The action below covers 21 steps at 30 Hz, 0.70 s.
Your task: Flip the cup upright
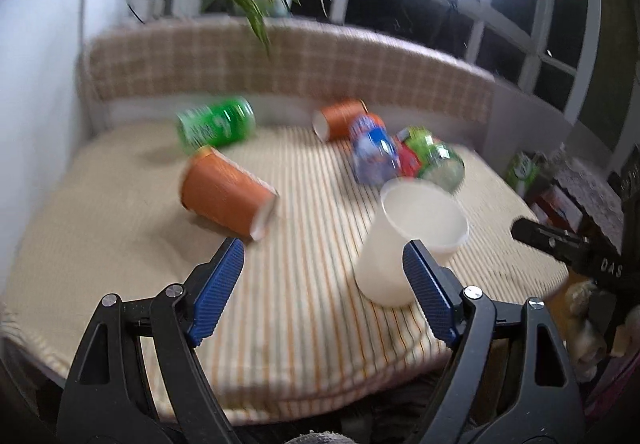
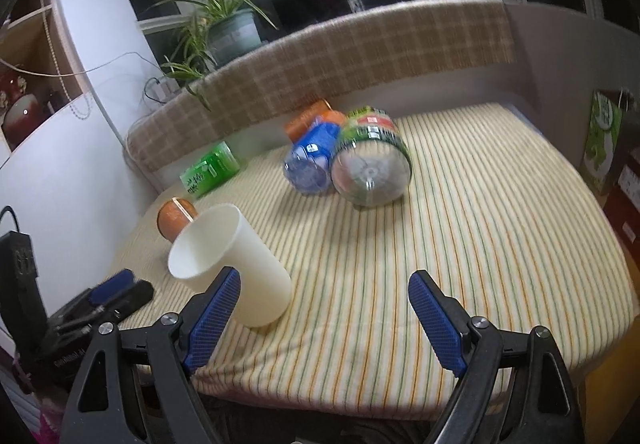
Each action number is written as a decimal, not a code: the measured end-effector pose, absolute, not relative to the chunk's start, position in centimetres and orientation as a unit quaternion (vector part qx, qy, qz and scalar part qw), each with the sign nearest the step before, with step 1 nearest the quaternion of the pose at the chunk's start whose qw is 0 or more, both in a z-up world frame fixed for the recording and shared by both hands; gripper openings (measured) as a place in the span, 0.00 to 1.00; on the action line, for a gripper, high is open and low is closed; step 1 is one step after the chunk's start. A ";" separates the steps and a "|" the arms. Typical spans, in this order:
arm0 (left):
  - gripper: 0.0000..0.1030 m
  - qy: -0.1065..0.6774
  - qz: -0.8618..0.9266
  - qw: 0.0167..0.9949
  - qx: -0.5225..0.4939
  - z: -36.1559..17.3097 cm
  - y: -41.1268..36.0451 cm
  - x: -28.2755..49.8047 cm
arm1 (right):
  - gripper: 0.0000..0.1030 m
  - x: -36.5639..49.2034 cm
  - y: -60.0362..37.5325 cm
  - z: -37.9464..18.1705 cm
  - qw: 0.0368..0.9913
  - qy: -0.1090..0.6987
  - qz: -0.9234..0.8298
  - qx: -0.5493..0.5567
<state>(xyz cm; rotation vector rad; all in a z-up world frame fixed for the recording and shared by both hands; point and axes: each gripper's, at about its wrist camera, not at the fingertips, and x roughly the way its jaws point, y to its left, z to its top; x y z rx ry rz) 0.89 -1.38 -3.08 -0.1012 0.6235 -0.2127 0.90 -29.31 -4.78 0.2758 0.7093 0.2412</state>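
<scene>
White cup [image 1: 404, 240] stands mouth-up, leaning, just beyond left gripper [image 1: 324, 284] and right gripper [image 2: 324, 308], both released, apparently finished.

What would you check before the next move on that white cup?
1. White cup upright: ok, mouth faces up, though it looks tilted.
2. Left tool open: ok, jaws wide apart.
3. Right tool open: ok.
4. Either tool holding the cup: cannot tell; one blue pad overlaps it in each view.
5. Other cups upright: not ok, near orange cup and far orange cup lie on their sides.
6. Sharp view: not ok, left view is blurred.
</scene>
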 end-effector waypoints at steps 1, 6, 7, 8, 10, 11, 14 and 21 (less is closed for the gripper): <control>0.82 0.292 -0.096 0.950 -0.049 -2.4 -1.1 0.7 | 0.86 0.7 -29.2 -4.4 0.925 0.337 0.115 0.131; 0.89 0.237 -0.064 0.969 -0.037 -0.2 -0.9 -0.2 | 0.94 -0.4 -29.1 -2.4 0.945 0.289 0.100 0.112; 0.93 0.225 -0.059 0.972 -0.036 0.2 -0.9 -0.4 | 0.94 -0.6 -29.1 -2.1 0.948 0.283 0.097 0.108; 0.96 0.216 -0.055 0.974 -0.034 0.4 -0.9 -0.6 | 0.94 -0.8 -29.0 -1.7 0.952 0.274 0.093 0.102; 0.97 0.204 -0.050 0.977 -0.034 0.8 -0.9 -0.9 | 0.95 -1.3 -28.9 -1.1 0.957 0.261 0.089 0.093; 0.98 0.202 -0.049 0.978 -0.034 0.9 -0.9 -1.0 | 0.99 -1.4 -28.9 -0.9 0.959 0.255 0.086 0.090; 0.99 0.197 -0.045 0.979 -0.030 1.1 -1.0 -1.2 | 1.00 -1.8 -28.6 -0.5 0.964 0.239 0.079 0.081; 0.99 0.199 -0.030 0.979 -0.029 0.9 -0.9 -1.5 | 1.00 -2.1 -28.2 -0.5 0.968 0.230 0.076 0.070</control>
